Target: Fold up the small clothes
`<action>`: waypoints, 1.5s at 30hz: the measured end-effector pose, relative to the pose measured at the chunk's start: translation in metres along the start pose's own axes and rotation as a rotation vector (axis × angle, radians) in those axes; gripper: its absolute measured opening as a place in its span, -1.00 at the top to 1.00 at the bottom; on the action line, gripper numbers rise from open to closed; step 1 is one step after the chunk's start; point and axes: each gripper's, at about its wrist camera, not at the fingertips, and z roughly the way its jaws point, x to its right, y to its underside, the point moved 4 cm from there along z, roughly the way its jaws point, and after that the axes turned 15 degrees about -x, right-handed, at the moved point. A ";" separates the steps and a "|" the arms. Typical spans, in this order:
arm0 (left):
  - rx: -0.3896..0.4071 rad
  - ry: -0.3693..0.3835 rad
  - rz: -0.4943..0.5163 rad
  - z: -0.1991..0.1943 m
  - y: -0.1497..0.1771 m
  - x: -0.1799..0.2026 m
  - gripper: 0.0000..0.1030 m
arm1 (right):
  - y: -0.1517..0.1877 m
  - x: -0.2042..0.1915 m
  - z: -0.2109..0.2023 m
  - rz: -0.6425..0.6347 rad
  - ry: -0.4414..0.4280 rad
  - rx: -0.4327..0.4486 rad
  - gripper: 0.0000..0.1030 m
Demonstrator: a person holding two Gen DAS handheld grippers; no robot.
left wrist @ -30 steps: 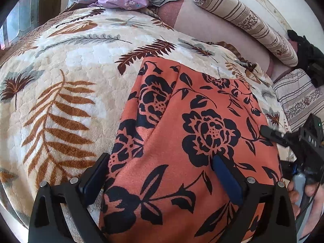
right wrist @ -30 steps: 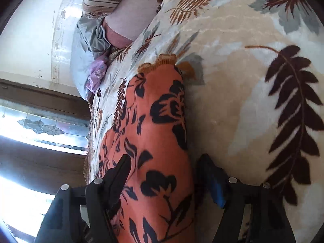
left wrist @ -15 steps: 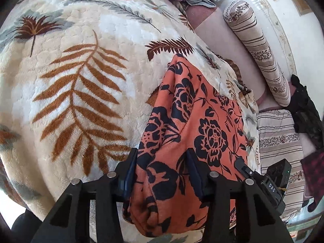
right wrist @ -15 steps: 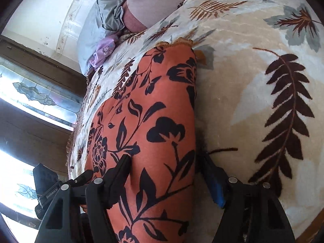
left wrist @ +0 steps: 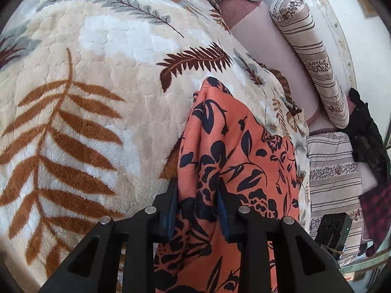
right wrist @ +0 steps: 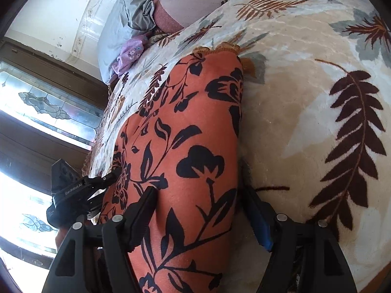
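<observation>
A cream fleece blanket printed with brown fern leaves covers the bed ahead of the claw. A striped bolster lies beyond, right; crumpled lilac cloth and grey cloth sit farther off.

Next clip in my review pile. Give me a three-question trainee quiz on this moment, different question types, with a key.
1. True or false: the orange floral garment lies on a leaf-print blanket.
2. Which sits between the left gripper fingers? A) orange floral fabric B) the striped bolster C) nothing
3. Fill in: the right gripper straddles the garment's ____ edge as its own camera sees it.

Key: 1 true; 2 A; 3 right.
</observation>
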 end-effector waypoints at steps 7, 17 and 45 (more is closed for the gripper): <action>0.064 -0.026 0.060 -0.010 0.004 0.026 0.60 | -0.010 -0.038 -0.032 -0.123 0.006 0.073 0.32; 0.077 0.026 0.155 0.013 0.006 0.123 0.43 | -0.029 0.000 -0.124 -0.094 0.121 0.215 0.34; 0.119 -0.433 0.380 0.056 0.060 0.122 -0.48 | 0.004 0.044 -0.074 -0.010 0.185 0.120 -0.36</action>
